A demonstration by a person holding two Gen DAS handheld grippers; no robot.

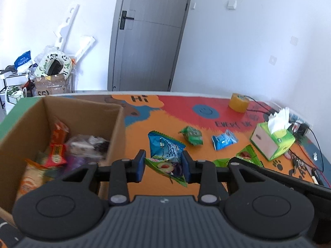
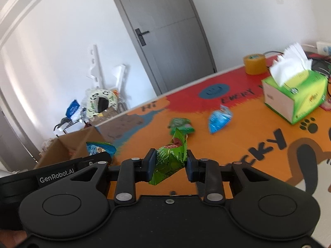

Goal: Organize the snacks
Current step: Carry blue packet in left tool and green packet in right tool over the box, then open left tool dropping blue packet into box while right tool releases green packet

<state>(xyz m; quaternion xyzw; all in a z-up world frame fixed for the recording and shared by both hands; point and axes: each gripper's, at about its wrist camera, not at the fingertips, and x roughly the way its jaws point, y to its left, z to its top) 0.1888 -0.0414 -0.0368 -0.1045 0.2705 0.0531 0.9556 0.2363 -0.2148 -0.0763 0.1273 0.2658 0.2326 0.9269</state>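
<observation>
Snacks partly sorted: several packets already inside cardboard box [image 1: 62, 128], ahead and left of left gripper [image 1: 163, 166]. Blue-and-green packet [image 1: 165, 157] pinched between left pads, clear of table [image 1: 144, 124]. Green packet [image 2: 169, 161] pinched between pads of right gripper [image 2: 169, 163], likewise off the surface. Small green packet [image 1: 191, 135] and small blue packet [image 1: 223, 139] loose on table, ahead and right of left gripper. Tissue box [image 1: 271, 140] and tape roll [image 1: 239, 102] farther right, not snacks. Step judged in hand: carrying both held packets toward box. Next move calls for bringing each above the open top, left one first as nearer, then releasing.
</observation>
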